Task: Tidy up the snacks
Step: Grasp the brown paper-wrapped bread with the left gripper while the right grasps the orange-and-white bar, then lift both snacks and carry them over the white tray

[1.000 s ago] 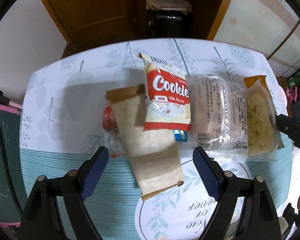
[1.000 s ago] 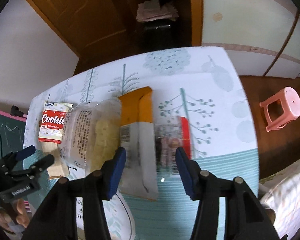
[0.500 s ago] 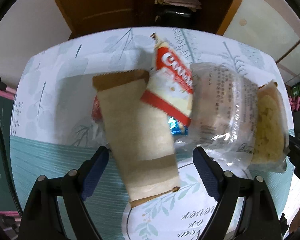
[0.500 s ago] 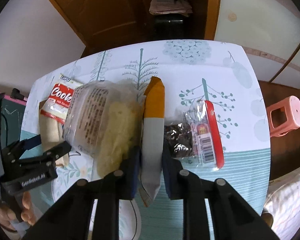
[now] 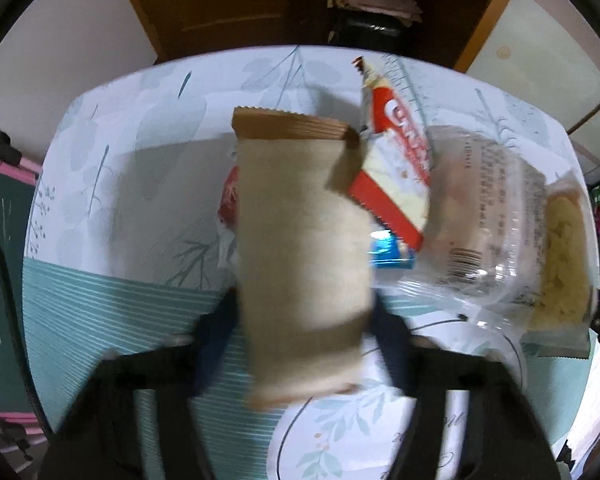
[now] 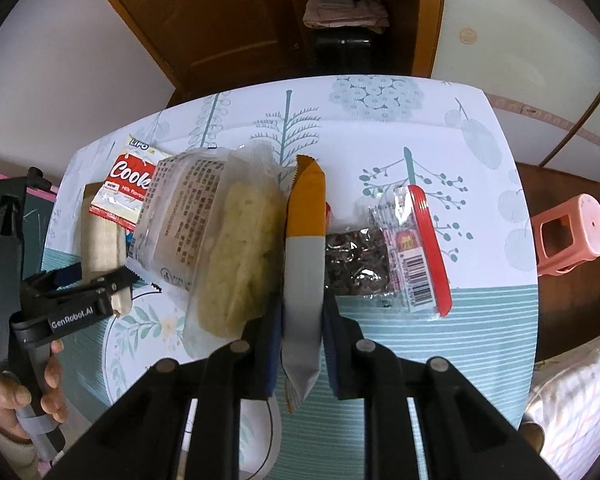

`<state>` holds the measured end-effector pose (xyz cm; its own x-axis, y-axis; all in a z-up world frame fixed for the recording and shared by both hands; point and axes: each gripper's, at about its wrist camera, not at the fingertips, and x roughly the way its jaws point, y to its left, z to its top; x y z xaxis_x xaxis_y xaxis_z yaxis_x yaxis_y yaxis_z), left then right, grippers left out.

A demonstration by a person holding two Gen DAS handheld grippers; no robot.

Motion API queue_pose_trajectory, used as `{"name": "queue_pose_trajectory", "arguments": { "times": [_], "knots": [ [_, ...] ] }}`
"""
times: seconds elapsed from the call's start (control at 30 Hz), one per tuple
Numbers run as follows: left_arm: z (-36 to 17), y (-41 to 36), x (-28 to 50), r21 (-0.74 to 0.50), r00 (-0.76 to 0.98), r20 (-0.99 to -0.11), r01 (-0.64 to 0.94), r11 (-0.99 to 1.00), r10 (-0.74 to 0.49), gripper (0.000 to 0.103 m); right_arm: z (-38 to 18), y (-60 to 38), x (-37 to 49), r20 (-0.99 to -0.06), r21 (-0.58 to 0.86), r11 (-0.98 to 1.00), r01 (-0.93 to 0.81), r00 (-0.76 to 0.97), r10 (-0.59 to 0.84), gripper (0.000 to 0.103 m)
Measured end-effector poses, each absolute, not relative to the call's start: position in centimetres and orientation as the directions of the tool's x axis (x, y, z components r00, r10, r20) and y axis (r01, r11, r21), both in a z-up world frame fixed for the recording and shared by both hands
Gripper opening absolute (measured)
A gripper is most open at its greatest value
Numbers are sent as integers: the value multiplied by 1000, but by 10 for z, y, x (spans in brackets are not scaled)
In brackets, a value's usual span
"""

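A beige snack packet [image 5: 300, 240] stands between the fingers of my left gripper [image 5: 304, 332], whose jaws are closing and touch its lower sides. The right wrist view shows the same left gripper [image 6: 100, 280] on that packet [image 6: 98, 236]. My right gripper [image 6: 302, 312] is shut on an orange and white packet [image 6: 304, 256], pinched edge-up. Beside it lie a yellow snack bag [image 6: 240, 256], a clear bag with printed text [image 6: 180, 216], a red Cookies packet [image 6: 124, 188] and a dark snack bag with a red edge [image 6: 400, 256].
The snacks lie in a row on a table with a leaf-print cloth [image 6: 380, 120]. A small blue packet [image 5: 388, 252] and a red one [image 5: 228, 200] sit under the beige packet. A round printed plate [image 5: 340, 440] is near the front. A pink stool [image 6: 568, 232] stands right of the table.
The left jaws have closed in from wide open onto the beige packet, which turned upright between them. The right jaws closed on the orange and white packet and tipped it onto its edge.
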<state>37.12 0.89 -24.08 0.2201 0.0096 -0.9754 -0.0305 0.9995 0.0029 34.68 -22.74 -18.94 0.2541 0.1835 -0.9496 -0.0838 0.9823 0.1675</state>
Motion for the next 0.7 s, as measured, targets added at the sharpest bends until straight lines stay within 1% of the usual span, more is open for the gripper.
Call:
{"name": "queue_pose_trajectory", "arguments": {
  "times": [0.17,0.33,0.53,0.7],
  "knots": [
    [-235,9,365,36,210,-977,-50,998,46,49,-178,-228,337,-944,169,981,-94,272,189,17],
    [-201,6,344,7,260,-965,-70,998,25,49,-149,-232,319,-926,185,978,-99,316,207,17],
    [-121,14,305,-28,382,-924,-27,999,-15,49,-92,-236,281,-888,205,972,-116,396,235,17],
    [-44,10,241,-65,485,-871,41,997,-76,49,-36,-228,231,-835,227,962,-151,478,272,17]
  ]
}}
